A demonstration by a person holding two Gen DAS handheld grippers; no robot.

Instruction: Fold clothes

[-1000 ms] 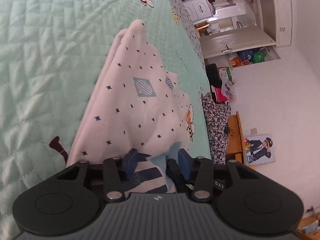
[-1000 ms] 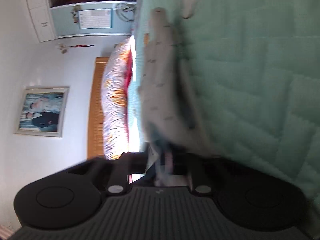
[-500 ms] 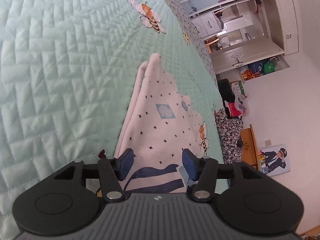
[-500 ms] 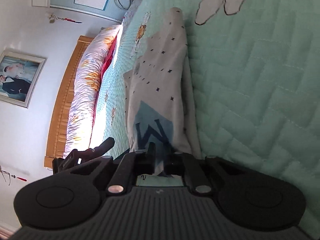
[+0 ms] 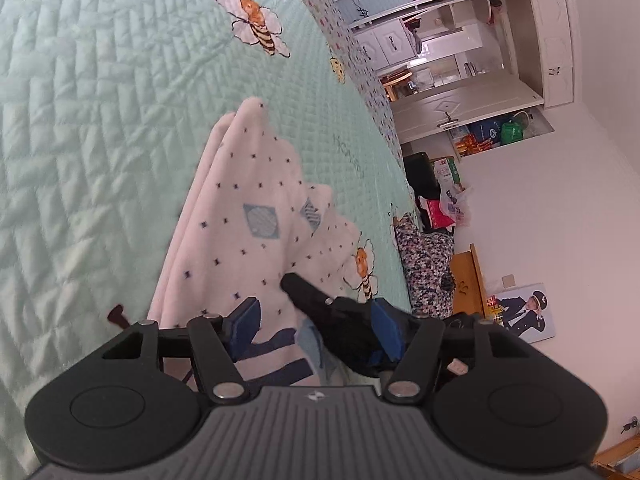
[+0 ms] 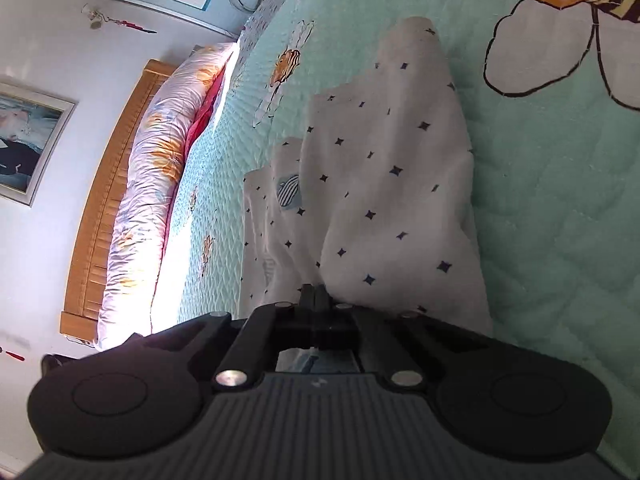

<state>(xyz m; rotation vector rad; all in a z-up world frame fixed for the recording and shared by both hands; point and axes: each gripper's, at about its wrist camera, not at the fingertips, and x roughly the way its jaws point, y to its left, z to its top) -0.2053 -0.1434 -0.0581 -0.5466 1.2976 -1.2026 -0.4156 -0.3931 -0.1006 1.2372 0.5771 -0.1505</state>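
Note:
A white garment (image 5: pixel 240 216) with small dark stars, blue diamond patches and navy stripes lies folded into a long strip on the mint quilt (image 5: pixel 100 100). My left gripper (image 5: pixel 316 324) is open just above its near striped end, its blue pads (image 5: pixel 246 320) on either side of the cloth. The black tip of my right gripper (image 5: pixel 304 292) pokes in between them. In the right wrist view the right gripper (image 6: pixel 314 292) is shut, pinching a raised fold of the garment (image 6: pixel 392 184), which bunches up from its tips.
The quilt (image 6: pixel 560 200) carries bee prints (image 5: pixel 256 24). A rolled floral duvet (image 6: pixel 156 168) lies along the wooden headboard (image 6: pixel 100 184). A white wardrobe and door (image 5: pixel 460 104), bags on the floor and a framed photo (image 5: pixel 520 312) stand beyond the bed's edge.
My left gripper has let go of the garment's end and its pads stand wider. The right gripper, still pinching cloth, has moved across the garment into the left view.

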